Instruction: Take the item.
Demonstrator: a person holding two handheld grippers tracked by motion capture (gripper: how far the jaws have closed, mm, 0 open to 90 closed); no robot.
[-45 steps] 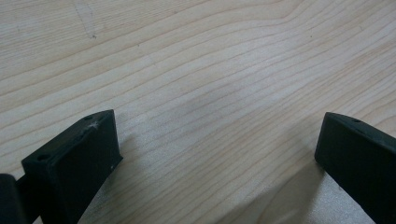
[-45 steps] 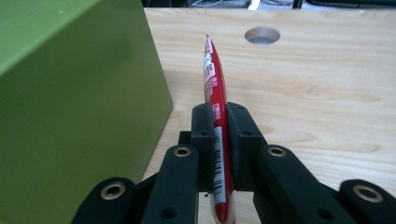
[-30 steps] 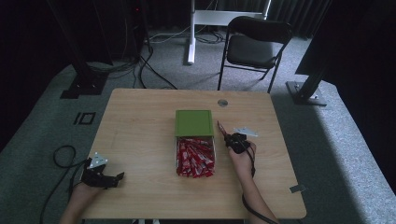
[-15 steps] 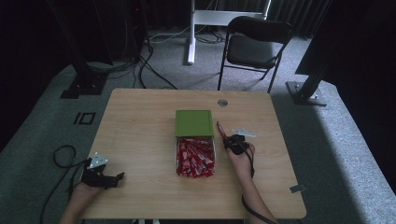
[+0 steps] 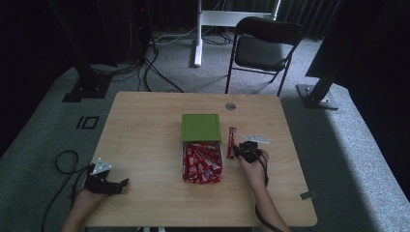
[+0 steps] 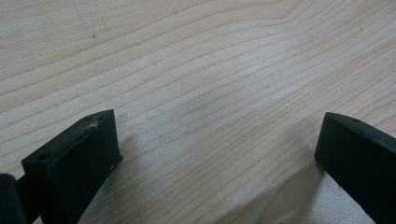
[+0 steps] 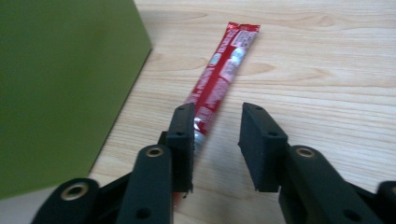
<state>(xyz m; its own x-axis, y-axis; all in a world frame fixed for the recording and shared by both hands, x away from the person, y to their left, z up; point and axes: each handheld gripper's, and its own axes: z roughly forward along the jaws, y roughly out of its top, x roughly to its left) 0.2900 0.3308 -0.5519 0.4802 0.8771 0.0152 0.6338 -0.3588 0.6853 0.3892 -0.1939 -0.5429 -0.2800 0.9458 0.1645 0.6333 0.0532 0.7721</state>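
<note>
Red and glossy, the single sachet stick (image 7: pixel 218 79) was a long, narrow packet with small white and blue print along its face and a crimped far end, lying flat on the wooden table (image 5: pixel 145 130) just right of the green box lid (image 5: pixel 200 127). In the high view it lay lengthwise (image 5: pixel 231 139), pointing away from the person, apart from the heap of like red sachets (image 5: pixel 203 162) filling the open tray on the near side of the lid. The right gripper (image 7: pixel 215 140) sat at the stick's near end with its jaws parted a little; the stick's near end ran beside and under the left jaw rather than squarely between the two, and nothing was clamped. The left gripper (image 6: pixel 217 154) rested near the table's near left corner, jaws spread wide over bare wood, holding nothing. Against the picture from a second before, the stick lay in much the same place beside the lid, the right gripper stayed at its near end, and the left gripper had not shifted.
</note>
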